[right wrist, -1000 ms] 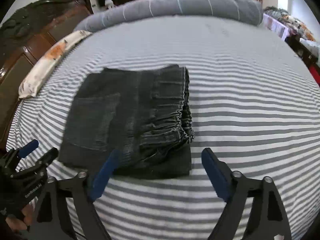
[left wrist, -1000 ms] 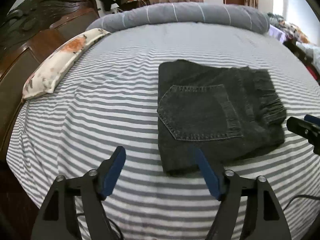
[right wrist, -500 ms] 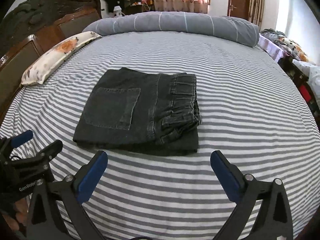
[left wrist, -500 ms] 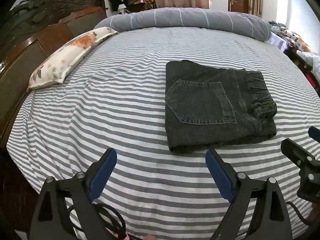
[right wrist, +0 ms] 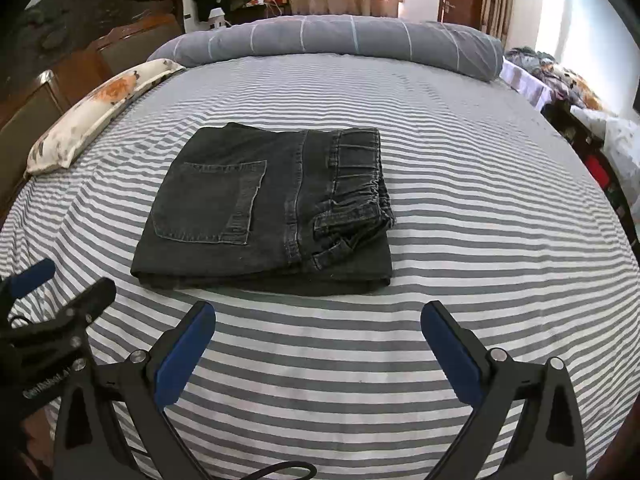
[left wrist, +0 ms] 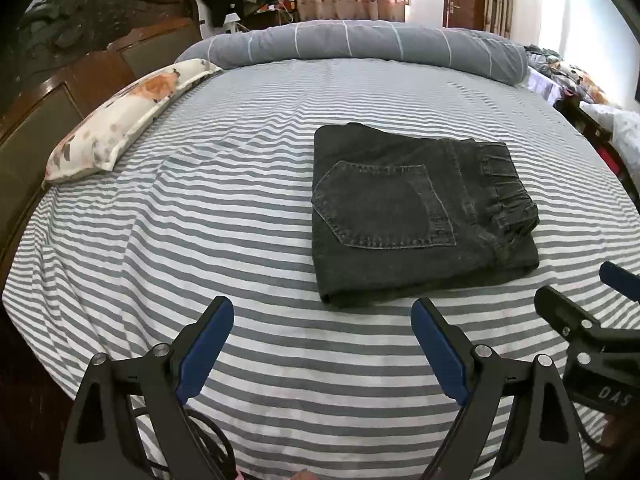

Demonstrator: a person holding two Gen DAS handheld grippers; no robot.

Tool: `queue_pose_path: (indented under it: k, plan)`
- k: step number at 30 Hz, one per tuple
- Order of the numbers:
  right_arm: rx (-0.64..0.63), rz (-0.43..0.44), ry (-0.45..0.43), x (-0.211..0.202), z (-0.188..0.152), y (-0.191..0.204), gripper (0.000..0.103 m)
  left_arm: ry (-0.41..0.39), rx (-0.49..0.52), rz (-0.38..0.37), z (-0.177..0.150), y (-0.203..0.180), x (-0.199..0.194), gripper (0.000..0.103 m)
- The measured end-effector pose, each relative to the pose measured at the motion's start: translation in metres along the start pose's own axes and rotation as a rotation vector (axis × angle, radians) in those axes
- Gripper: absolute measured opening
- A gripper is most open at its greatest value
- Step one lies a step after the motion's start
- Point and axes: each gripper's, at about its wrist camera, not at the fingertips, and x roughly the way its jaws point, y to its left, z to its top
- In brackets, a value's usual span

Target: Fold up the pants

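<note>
Pulled back since a sec ago, both claws: left claw (left wrist: 322, 322) & right claw (right wrist: 318, 326) spread wide, empty. Pants (right wrist: 264, 208) folded mid-bed (right wrist: 480, 208). Leave alone; check edges square.

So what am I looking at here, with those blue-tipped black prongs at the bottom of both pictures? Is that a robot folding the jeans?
No robot here. A person holds a two-finger tool in each hand, and each tool carries a wide-angle camera looking along its fingers. One picture comes from the left hand-held gripper, the other from the right hand-held gripper; the blue pads are their fingertips. Each camera also catches the other tool at the edge of its picture. Both stand open and hold nothing. In front of them, on a bed with a striped sheet, lie dark denim pants, already folded into a neat rectangle with a back pocket on top and the waistband to the right. A floral pillow lies by the wooden headboard, and a rolled grey duvet lies along the far edge.
</note>
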Motion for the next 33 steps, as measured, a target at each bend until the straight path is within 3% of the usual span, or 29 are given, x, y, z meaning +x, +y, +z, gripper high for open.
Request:
queue_pose_path:
  k: [33]
  plan:
    - [0.006,-0.005,0.033,0.0095,-0.0047,0.0025,0.102,-0.005,-0.021,0.006,0.0019,0.0042,0.0048,0.090]
